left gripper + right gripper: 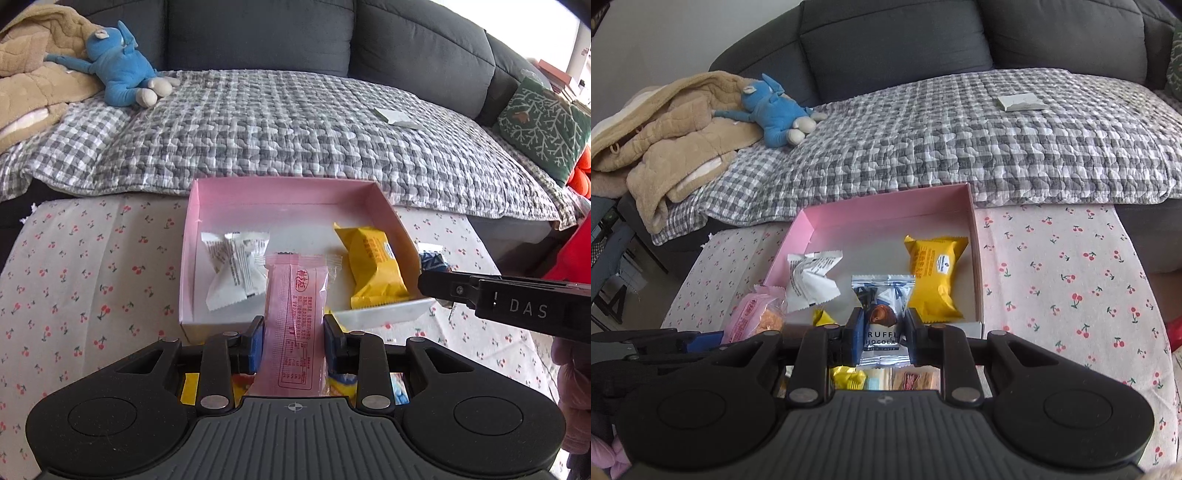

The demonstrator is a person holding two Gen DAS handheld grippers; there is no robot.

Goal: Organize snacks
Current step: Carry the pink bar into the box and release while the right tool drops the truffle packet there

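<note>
A pink open box sits on the cherry-print table; inside lie a white snack packet and a yellow one. My left gripper is shut on a pink snack packet, held over the box's near edge. My right gripper is shut on a blue-white truffle chocolate packet, held at the box's near right side. The right gripper's body shows in the left wrist view.
Loose snacks lie under the grippers on the table. Behind is a sofa with a checked blanket, a blue plush toy, a beige coat, a white paper and a green cushion.
</note>
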